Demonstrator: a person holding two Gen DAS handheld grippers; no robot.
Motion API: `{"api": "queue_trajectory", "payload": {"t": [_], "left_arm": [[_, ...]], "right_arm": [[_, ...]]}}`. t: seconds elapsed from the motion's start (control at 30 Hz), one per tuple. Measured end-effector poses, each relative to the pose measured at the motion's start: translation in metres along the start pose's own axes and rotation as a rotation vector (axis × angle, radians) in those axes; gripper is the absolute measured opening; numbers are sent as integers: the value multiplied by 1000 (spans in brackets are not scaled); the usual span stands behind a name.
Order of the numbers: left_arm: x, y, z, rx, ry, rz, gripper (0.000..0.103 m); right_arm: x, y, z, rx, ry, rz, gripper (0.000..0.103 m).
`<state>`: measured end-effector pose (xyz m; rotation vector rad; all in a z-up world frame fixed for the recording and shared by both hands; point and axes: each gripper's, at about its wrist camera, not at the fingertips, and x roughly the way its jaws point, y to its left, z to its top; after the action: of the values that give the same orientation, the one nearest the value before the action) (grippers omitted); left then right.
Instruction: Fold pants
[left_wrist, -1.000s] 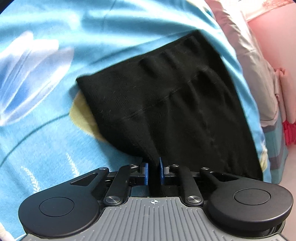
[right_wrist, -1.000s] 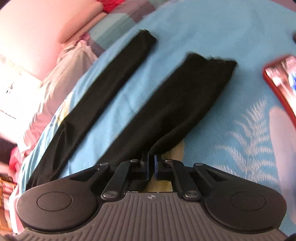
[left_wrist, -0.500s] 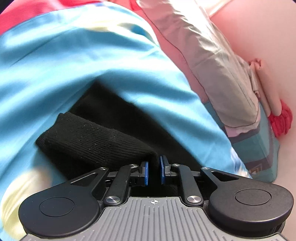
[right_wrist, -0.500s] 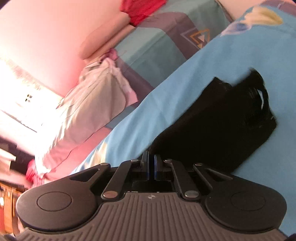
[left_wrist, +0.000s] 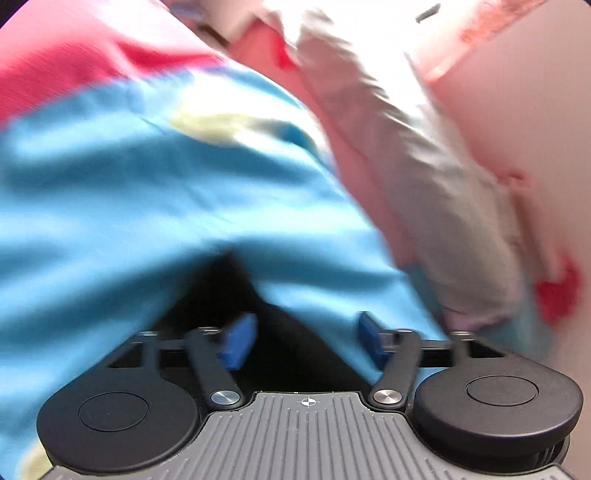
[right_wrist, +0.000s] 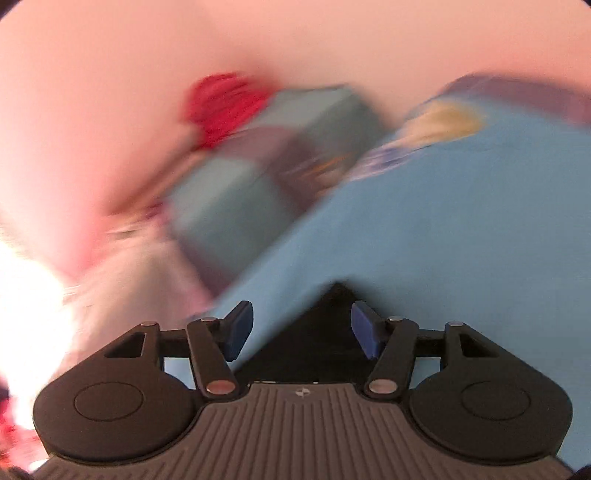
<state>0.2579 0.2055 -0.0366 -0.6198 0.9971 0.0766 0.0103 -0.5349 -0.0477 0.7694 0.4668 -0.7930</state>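
The black pants (left_wrist: 258, 314) lie on the blue bedsheet (left_wrist: 147, 206); only a dark part shows just in front of my left gripper (left_wrist: 306, 339), whose blue pads stand wide apart, open and empty. In the right wrist view a black corner of the pants (right_wrist: 328, 325) lies between and below the blue pads of my right gripper (right_wrist: 301, 328), which is also open and holds nothing. Both views are blurred by motion.
A pale pillow (left_wrist: 424, 166) and a pink wall (left_wrist: 517, 110) lie to the right in the left wrist view. A red cloth (right_wrist: 225, 103) and a grey-teal patterned cover (right_wrist: 258, 184) lie beyond the sheet's edge in the right wrist view.
Both grippers were shut on the pants and carried them over into a fold. Both have now opened and let the fabric go. Both cameras are swinging.
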Motion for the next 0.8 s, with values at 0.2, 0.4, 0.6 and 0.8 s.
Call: {"api": "queue_trajectory", "payload": {"t": [0.2, 0.4, 0.6, 0.8], "left_arm": [[-1, -6, -42, 124, -2, 154, 103], [11, -34, -74, 328, 7, 275, 103], [24, -44, -83, 442, 33, 333, 103], [26, -45, -84, 466, 39, 341, 103]], "right_arm": [[-6, -9, -32, -8, 100, 10, 60], [30, -4, -31, 8, 148, -30, 19], [15, 5, -22, -114, 58, 4, 16], [5, -10, -17, -91, 38, -132, 48]]}}
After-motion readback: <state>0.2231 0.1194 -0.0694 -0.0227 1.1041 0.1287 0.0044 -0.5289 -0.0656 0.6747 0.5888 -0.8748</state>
